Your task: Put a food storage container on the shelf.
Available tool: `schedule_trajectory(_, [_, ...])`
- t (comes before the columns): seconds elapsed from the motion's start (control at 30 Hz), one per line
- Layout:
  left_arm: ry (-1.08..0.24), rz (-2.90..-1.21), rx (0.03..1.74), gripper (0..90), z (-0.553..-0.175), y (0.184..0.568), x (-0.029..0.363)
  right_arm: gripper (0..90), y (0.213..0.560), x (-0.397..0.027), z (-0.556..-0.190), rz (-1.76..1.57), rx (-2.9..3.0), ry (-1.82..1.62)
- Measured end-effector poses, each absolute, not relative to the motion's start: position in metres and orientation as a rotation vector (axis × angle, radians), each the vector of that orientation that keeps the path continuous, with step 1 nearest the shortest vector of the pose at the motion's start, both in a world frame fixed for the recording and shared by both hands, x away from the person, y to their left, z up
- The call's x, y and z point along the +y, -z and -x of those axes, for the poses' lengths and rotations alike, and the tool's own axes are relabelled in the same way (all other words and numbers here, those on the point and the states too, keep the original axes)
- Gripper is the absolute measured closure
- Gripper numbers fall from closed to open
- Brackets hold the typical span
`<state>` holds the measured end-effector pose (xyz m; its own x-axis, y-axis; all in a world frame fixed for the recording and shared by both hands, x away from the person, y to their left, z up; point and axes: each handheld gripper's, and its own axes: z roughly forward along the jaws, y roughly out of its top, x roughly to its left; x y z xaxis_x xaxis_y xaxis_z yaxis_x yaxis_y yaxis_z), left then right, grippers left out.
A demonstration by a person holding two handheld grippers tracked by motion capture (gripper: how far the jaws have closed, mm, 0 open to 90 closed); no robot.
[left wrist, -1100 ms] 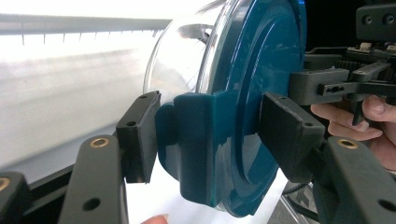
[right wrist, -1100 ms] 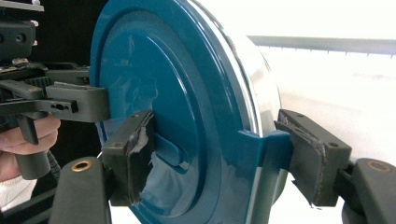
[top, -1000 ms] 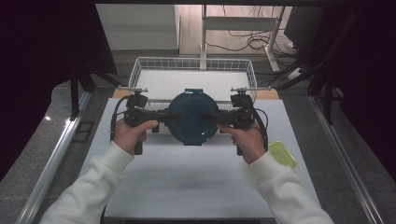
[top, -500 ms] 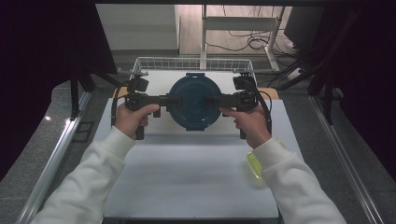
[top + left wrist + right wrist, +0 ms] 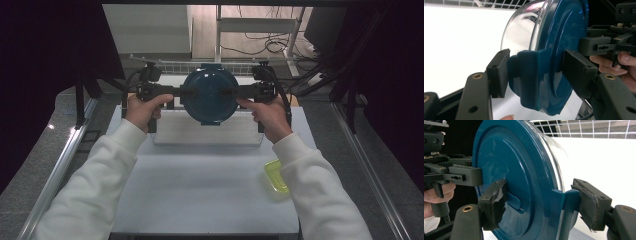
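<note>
A round container (image 5: 209, 95), a clear bowl under a dark blue lid, hangs in the air between both grippers, tipped so the lid faces me. My left gripper (image 5: 176, 92) is shut on its left edge. In the left gripper view its pads (image 5: 499, 71) clamp the lid's latch tab on the container (image 5: 554, 45), with the gripper (image 5: 536, 72) around that tab. My right gripper (image 5: 241, 92) is shut on the opposite edge. In the right gripper view the gripper (image 5: 539, 205) pinches the lid and tab of the container (image 5: 519, 165). The container hangs above a wire basket (image 5: 175, 66).
The wire basket stands at the far end of the white table top (image 5: 200, 190). A yellow-green flat dish (image 5: 276, 176) lies near the right forearm. Metal rails (image 5: 60, 165) run along both table sides. Dark curtains hang left and right.
Both hands have raised the container off the table and carried it away from me, over the wire basket. The grips on its two edges look the same.
</note>
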<state>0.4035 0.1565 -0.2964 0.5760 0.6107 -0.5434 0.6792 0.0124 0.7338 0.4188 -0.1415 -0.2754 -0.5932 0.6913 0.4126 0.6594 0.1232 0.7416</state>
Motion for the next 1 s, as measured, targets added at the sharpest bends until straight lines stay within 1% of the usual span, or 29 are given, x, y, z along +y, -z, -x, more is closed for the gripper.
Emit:
schedule_trajectory(0.13, [0.068, -1.673, 1.089, 41.0, -0.416, 0.289, 0.157, 28.8, 0.27, -0.141, -0.434, -1.416, 2.329, -1.524])
schedule_trajectory(0.4, [0.083, -1.673, 1.09, 41.0, -0.438, 0.282, 0.159, 28.8, 0.261, -0.14, -0.453, -1.409, 2.328, -1.514])
schedule_trajectory(0.57, [0.118, -1.662, 1.106, 40.9, -0.451, 0.288, 0.161, 28.8, 0.26, -0.138, -0.464, -1.431, 2.336, -1.487])
schedule_trajectory(0.9, [0.19, -1.657, 1.166, 40.9, -0.473, 0.304, 0.161, 27.6, 0.272, -0.135, -0.489, -1.52, 2.366, -1.437])
schedule_trajectory(1.0, [0.194, -1.647, 1.183, 40.9, -0.477, 0.307, 0.161, 27.5, 0.277, -0.136, -0.497, -1.563, 2.384, -1.425])
